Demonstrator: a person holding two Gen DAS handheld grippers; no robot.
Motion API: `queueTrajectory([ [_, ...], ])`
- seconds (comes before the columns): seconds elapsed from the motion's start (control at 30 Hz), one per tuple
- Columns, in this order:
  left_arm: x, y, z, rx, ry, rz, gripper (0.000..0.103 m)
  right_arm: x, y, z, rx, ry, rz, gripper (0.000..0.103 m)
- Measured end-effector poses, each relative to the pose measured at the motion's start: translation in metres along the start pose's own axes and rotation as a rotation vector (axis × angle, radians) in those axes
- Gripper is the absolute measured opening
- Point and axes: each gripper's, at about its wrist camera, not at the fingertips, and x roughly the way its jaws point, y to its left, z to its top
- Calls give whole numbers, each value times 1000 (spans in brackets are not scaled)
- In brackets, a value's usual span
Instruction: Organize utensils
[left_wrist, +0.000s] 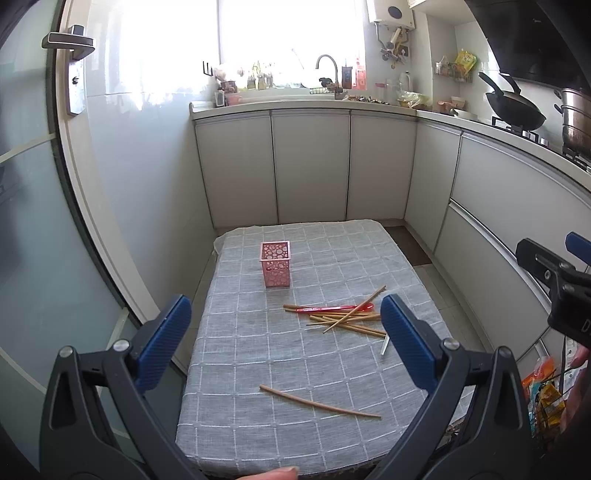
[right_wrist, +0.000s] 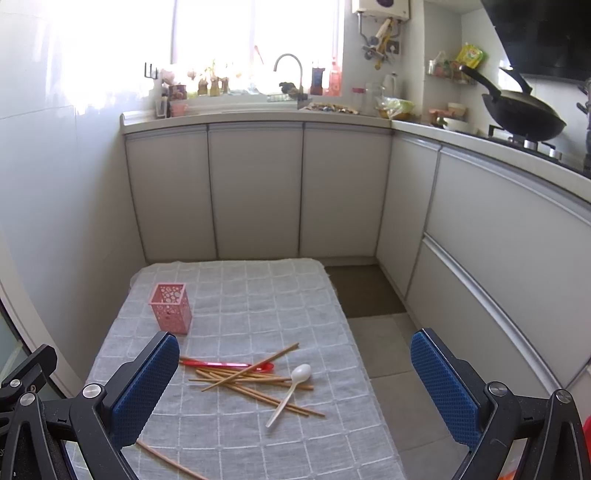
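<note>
A pink perforated holder (left_wrist: 276, 263) (right_wrist: 171, 308) stands upright on the grey checked tablecloth (left_wrist: 258, 354) (right_wrist: 258, 295), far left. A pile of wooden chopsticks (left_wrist: 345, 319) (right_wrist: 251, 384) lies with a red spoon (left_wrist: 332, 308) (right_wrist: 225, 364) and a white spoon (right_wrist: 290, 391) at mid right. One chopstick (left_wrist: 317, 401) (right_wrist: 170, 461) lies alone near the front edge. My left gripper (left_wrist: 286, 343) is open and empty above the table's near half. My right gripper (right_wrist: 295, 398) is open and empty, above the pile's right side; it also shows in the left wrist view (left_wrist: 554, 273).
White kitchen cabinets (right_wrist: 258, 192) surround the low table at the back and right. A counter holds a sink with a tap (left_wrist: 328, 70), a wok (right_wrist: 524, 114) and a pot (left_wrist: 576, 114). A glass door (left_wrist: 37, 221) is on the left. Tiled floor (right_wrist: 388, 354) lies right of the table.
</note>
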Motion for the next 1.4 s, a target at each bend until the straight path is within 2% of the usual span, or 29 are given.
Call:
queueTrajectory([
  [1.4, -5, 4, 0, -16, -33, -2, 102, -1, 10, -3, -18, -29, 12, 103],
])
